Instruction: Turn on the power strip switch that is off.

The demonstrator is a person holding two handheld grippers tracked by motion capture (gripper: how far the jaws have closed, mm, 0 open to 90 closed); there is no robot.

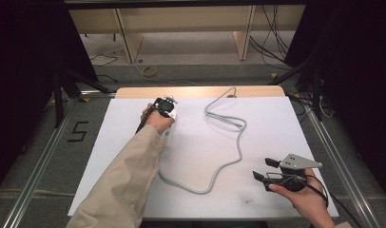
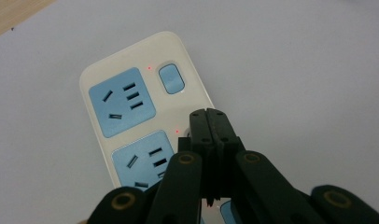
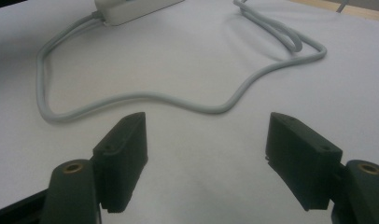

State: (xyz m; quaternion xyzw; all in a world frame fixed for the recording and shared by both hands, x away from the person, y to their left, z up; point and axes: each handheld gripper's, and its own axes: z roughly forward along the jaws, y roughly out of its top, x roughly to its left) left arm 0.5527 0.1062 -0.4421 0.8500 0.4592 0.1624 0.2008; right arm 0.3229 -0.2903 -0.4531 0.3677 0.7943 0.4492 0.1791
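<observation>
A white power strip (image 2: 131, 100) with blue sockets lies on the white tabletop (image 1: 276, 123); in the high view the strip (image 1: 168, 133) is mostly hidden under a hand. My left gripper (image 2: 211, 116) is shut with nothing between its jaws. Its tips point down over the strip beside the second socket, right by a lit red dot, and I cannot tell if they touch it. The first blue switch (image 2: 171, 78) lies just beyond them. The strip's grey cable (image 1: 229, 156) loops across the table. My right gripper (image 1: 263, 169) hovers open and empty near the front right, facing the cable (image 3: 131, 98).
A wooden strip (image 1: 200, 91) borders the table's far edge, where the cable runs off. Metal rails (image 1: 43, 156) flank the table on both sides. Beyond the table are wooden shelf legs (image 1: 127, 40) and loose floor cables (image 1: 272, 42).
</observation>
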